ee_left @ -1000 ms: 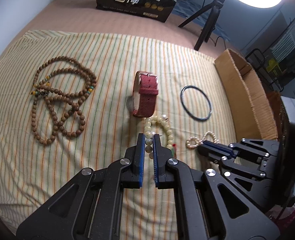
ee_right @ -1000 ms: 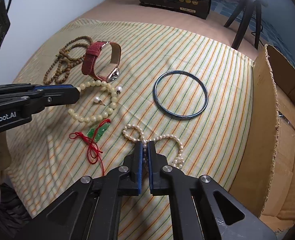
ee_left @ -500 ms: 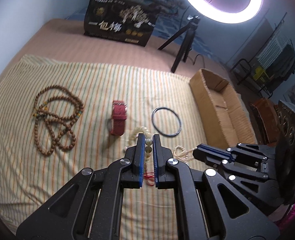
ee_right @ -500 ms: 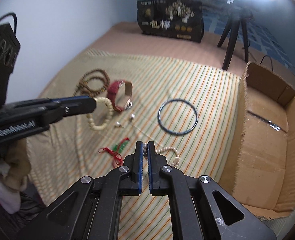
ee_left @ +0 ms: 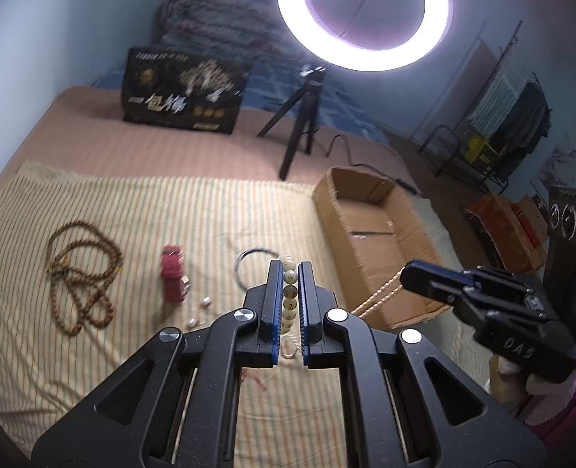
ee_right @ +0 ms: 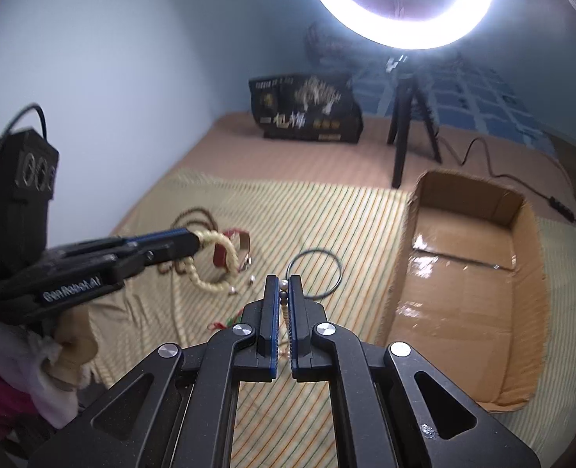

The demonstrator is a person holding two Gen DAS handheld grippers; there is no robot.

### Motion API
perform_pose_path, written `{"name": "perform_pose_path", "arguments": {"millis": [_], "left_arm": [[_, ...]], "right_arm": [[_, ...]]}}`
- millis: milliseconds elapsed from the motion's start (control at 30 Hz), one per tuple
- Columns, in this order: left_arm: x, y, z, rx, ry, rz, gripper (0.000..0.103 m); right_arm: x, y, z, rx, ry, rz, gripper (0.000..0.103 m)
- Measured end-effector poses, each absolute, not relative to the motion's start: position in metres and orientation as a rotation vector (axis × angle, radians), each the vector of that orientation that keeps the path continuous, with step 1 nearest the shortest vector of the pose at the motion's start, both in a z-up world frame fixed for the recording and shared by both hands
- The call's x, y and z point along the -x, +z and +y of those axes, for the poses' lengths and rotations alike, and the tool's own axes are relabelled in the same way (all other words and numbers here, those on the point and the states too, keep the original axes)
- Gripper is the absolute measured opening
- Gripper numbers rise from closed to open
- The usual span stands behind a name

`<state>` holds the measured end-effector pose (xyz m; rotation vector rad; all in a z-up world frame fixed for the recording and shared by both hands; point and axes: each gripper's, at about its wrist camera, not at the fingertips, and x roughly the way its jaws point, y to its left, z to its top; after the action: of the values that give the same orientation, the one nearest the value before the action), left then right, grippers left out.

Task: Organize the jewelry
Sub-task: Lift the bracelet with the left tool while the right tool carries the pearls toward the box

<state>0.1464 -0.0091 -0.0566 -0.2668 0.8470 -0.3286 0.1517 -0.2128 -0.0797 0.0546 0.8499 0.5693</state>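
My left gripper (ee_left: pixel 290 269) is shut on a cream bead bracelet (ee_left: pixel 290 292) and holds it high above the striped cloth; the bracelet also hangs from it in the right wrist view (ee_right: pixel 225 257). My right gripper (ee_right: pixel 284 284) is shut on a pearl strand (ee_right: pixel 284 296), which dangles from it in the left wrist view (ee_left: pixel 381 292). On the cloth lie a brown bead necklace (ee_left: pixel 81 273), a red-strap watch (ee_left: pixel 172 273), a dark bangle (ee_right: pixel 315 277), two small pearl earrings (ee_left: pixel 206 302) and a red-cord green pendant (ee_right: pixel 225 323).
An open cardboard box (ee_right: pixel 463 273) stands to the right of the cloth (ee_left: pixel 132 214). A tripod (ee_left: pixel 299 132) with a ring light (ee_left: pixel 365 15) and a black printed box (ee_left: pixel 182 97) stand at the back of the bed.
Both grippers have risen well above the cloth, each lifting its bead strand clear of it. The view has pulled back and tilted up toward the ring light.
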Motion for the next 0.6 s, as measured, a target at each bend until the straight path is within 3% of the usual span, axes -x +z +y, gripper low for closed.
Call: {"name": "perform_pose_path", "arguments": {"millis": [600], "left_arm": [[-0.155,-0.004,-0.075,0.291,-0.518,0.749,0.005]], "right_arm": [[-0.140,0.013,-0.284,-0.212,0.506,0.555,0.003]]}}
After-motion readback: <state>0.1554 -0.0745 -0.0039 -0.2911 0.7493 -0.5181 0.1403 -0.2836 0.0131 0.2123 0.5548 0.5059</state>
